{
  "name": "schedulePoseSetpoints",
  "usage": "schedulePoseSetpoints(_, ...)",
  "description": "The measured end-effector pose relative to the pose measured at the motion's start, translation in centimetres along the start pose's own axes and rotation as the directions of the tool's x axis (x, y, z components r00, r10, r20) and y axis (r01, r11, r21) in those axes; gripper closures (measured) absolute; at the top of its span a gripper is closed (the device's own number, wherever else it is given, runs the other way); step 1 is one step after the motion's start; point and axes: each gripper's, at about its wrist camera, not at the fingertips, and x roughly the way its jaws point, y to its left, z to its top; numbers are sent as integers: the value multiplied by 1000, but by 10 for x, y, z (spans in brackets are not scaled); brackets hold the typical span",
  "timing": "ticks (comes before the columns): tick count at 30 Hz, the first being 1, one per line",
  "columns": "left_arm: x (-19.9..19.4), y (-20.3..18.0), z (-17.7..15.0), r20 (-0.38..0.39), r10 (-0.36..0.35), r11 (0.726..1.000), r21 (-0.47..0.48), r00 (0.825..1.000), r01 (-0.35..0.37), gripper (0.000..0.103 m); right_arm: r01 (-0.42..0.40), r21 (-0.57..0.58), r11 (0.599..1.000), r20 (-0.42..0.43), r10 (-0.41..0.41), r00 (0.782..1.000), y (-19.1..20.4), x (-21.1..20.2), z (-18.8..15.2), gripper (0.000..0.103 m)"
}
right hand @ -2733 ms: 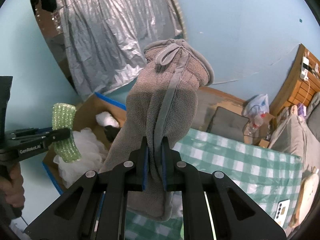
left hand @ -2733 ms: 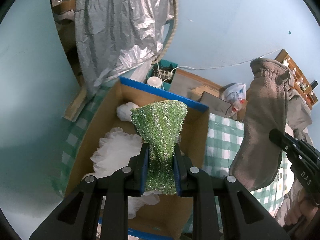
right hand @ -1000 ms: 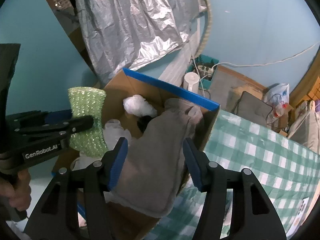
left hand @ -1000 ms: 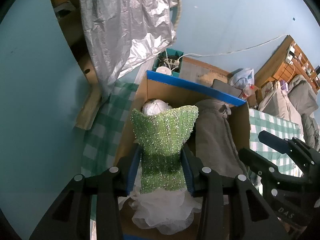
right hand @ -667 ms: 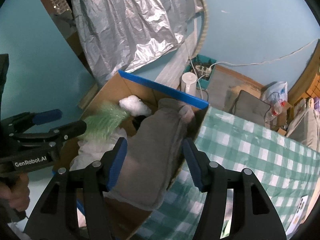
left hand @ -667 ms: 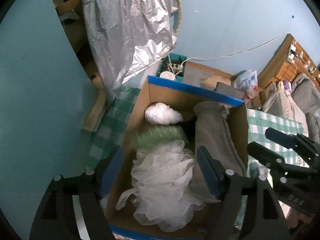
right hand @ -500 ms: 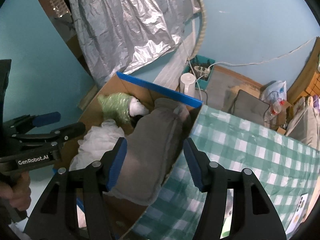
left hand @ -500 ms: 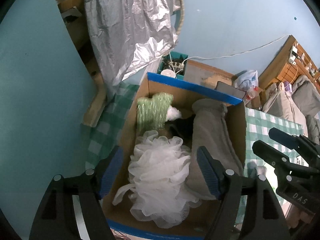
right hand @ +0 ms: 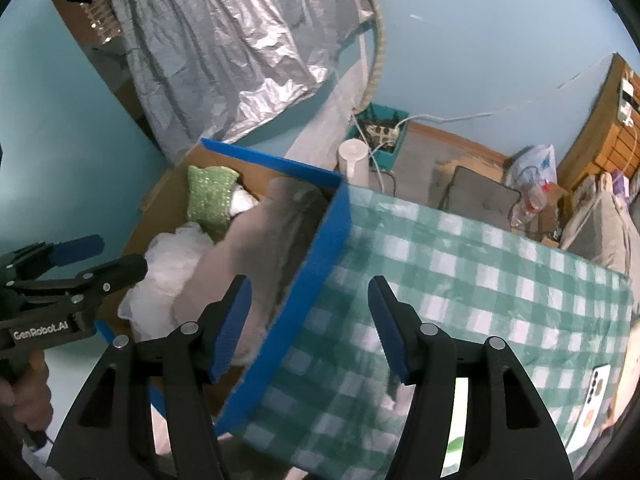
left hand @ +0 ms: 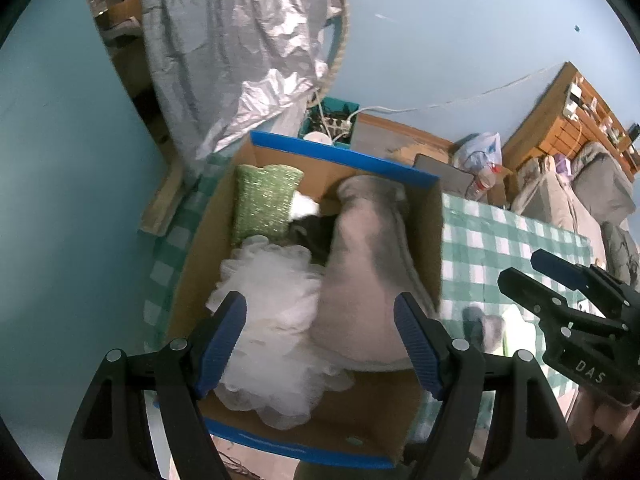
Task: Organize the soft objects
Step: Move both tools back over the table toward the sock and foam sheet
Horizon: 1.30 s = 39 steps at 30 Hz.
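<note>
Both grippers hang empty over the table here. The left gripper (left hand: 320, 336) has its blue-padded fingers spread wide above the cardboard box (left hand: 344, 156), nothing between them. The right gripper (right hand: 308, 320) is spread just as wide, straddling the box's blue-taped right wall where it meets the green checked tablecloth (right hand: 460, 280).

Inside the box, seen from the left wrist: the green sparkly sponge cloth (left hand: 264, 204) leans at eleven o'clock against the far-left corner, the white mesh bath pouf (left hand: 272, 312) fills the near-left at seven, and the grey fleece cover (left hand: 368, 272) runs along the right side from one to five. Something dark sits between them, too hidden to name.

The fleece's near end looks bunched against the wall, so the tidy move is probably a light press to seat it below the rim. At four o'clock on the cloth, a blurred pale soft item (left hand: 484, 324) seems the next pick: approach low, fingers wide, pinch its bulk, not a loose edge.
</note>
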Motion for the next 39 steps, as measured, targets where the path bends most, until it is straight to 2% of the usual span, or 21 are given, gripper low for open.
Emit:
schedulePoseSetpoints(13,6,-51,-8,-26,-40,995,88,999,43,24,58,82,995,-25,-56,998,-56,-17,-28,42)
schedulePoseSetpoints(27,17,-116,-19,-75,-77,970,224,994,92,22,152,195,969,-93,-136,986,-132,-30,-78,42)
schedulePoseSetpoints(33,26,-137,-26,-106,-83,958,265,991,109,22,165,242,956,-126,-138,982,-158,-32,-99,42)
schedulePoseSetpoints(39,37,-158,-38,-141,-76,942,315,987,117,17,157,288,945,-166,-112,980,-176,-20,-120,42)
